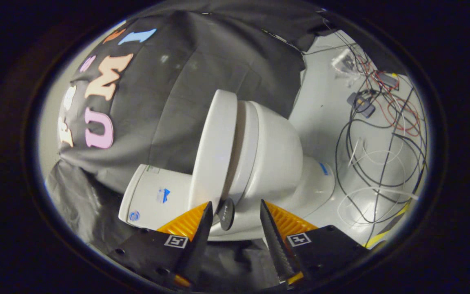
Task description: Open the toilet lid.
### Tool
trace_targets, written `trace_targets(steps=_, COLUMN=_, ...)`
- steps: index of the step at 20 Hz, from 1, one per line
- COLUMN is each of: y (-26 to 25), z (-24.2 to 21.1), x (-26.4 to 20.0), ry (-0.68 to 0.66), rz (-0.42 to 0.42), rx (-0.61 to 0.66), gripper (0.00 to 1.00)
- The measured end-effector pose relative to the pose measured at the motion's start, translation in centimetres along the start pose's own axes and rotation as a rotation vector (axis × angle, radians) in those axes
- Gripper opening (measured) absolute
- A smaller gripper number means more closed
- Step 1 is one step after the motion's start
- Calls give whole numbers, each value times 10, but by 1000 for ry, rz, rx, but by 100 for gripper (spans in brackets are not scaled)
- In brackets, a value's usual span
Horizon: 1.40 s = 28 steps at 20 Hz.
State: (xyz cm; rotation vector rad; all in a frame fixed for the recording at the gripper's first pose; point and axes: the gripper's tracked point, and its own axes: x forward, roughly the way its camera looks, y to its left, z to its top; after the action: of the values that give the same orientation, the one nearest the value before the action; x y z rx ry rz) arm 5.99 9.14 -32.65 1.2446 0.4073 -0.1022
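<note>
White ceramic toilet (276, 163) sits just ahead of your gripper (236, 212), and the whole scene reads rolled sideways in the gripper view. Toilet lid (214, 151) is already swung away from the seat (246, 147), with a wedge-shaped gap open between them that narrows toward the hinge end near the tank (153, 200). Lid's free end points away from your fingers, toward the black cloth wall (202, 61). Your fingers (200, 228) are spread, nothing pinched between them. A small dark round knob (226, 213) on the lid's near edge sits in the gap between the fingertips, closer to the left one; whether it touches that finger, you can't tell from this angle. Right finger lies over the bowl's side, contact unclear. Tank carries a couple of small blue stickers (162, 195). Right of the toilet, on the white floor (324, 118), there's a loose tangle of black, white and red cables (382, 134) plus a small dark box (360, 104), well apart from the bowl. Dark cloth also lies under the tank side.
</note>
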Motion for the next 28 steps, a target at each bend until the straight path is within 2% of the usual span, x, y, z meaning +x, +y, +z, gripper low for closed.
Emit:
trace_targets(steps=3, y=23, z=2, x=4, ry=9, rz=113, rx=58, gripper=73)
trace_targets(steps=4, y=5, z=0, x=24, ry=-34, rz=15, rx=47, gripper=52)
trace_targets(steps=5, y=7, z=7, x=26, ry=-51, rz=50, rx=58, gripper=32)
trace_targets(steps=6, y=10, z=9, x=8, ry=-62, rz=45, rx=31, gripper=11)
trace_targets(steps=7, y=9, z=5, x=14, ry=-54, rz=50, rx=-8, gripper=8)
trace_targets(steps=9, y=9, z=12, x=24, ry=-67, rz=35, rx=25, gripper=1)
trace_targets(steps=17, y=43, z=21, x=4, ry=-55, rz=-35, rx=-60, gripper=0)
trace_targets(steps=21, y=65, z=23, x=-4, ry=-50, rz=-77, rx=-143, gripper=1)
trace_targets(steps=26, y=65, z=22, x=-3, ry=-42, rz=-157, rx=-128, gripper=1)
trace_targets(steps=28, y=69, z=21, x=-4, ry=-34, rz=-165, rx=-123, gripper=0)
